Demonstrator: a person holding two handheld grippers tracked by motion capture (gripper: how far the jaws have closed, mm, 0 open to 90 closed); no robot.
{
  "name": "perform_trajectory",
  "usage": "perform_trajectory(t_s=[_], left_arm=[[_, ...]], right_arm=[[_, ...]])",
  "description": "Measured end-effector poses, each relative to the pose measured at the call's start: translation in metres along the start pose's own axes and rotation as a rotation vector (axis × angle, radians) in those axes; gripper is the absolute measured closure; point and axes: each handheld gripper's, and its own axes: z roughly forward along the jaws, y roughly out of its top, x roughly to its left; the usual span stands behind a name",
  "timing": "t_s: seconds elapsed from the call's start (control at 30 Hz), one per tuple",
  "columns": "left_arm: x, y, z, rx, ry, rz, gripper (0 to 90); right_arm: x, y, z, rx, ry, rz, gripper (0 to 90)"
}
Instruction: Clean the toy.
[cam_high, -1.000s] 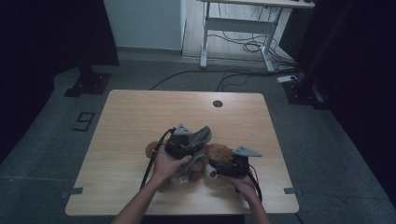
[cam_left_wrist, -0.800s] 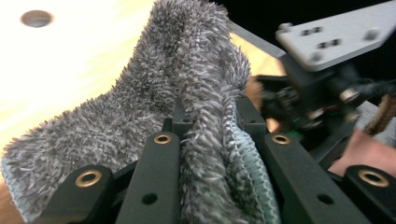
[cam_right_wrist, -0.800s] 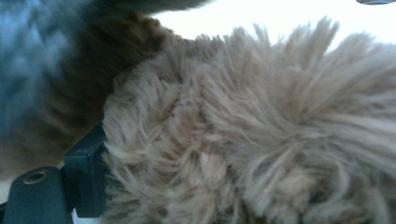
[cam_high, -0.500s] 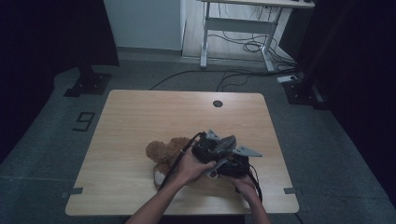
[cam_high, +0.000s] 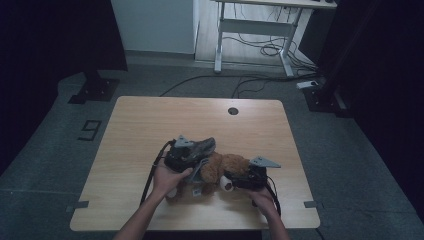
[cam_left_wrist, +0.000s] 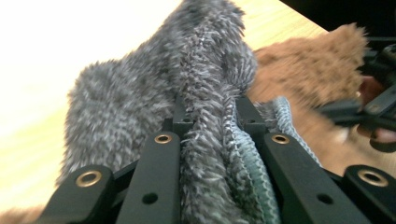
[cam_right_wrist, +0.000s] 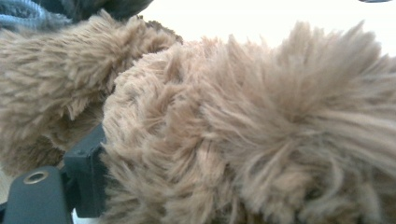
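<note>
**Both tools gripping soft goods at the near edge of the desk**

Left tool (cam_high: 192, 157): in the left gripper view its two black jaws stand close together, clamped on a bunched fold of grey fleecy cloth (cam_left_wrist: 196, 93). The cloth fills the gap between the jaws and spills past the tips toward 12 o'clock; a ribbed blue-green hem lies against the right-hand jaw. In the high view the cloth (cam_high: 202, 146) sits on top of this tool, at 10 o'clock from the brown plush toy (cam_high: 225, 165) and touching it. The left hand (cam_high: 167, 177) holds the tool from 6 o'clock.

Right tool (cam_high: 237, 180): in the right gripper view one black jaw shows at the lower left, pressed into brown fur. The toy (cam_right_wrist: 243, 130) covers the rest of the gap, so the second jaw is hidden. The jaws stand wide, closed around the bulk of the toy. A white part of the toy shows just beside this tool in the high view. The right hand (cam_high: 262, 200) grips it from 5 o'clock.

Location: the toy lies on the wooden desk (cam_high: 150, 120), in its near half, slightly toward 5 o'clock of centre, between the two tools.
</note>
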Motion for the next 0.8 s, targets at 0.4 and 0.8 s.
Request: perform_trajectory(t_s=[0.4, 0.8], left_arm=[[0.034, -0.035, -0.027, -0.041, 0.039, -0.079, 74.7], [0.041, -0.058, -0.034, -0.055, 0.0, -0.124, 74.6]], right_arm=[[0.002, 0.002, -0.001, 0.011, -0.015, -0.018, 7.3], [0.002, 0.007, -0.003, 0.064, -0.008, -0.027, 4.4]])
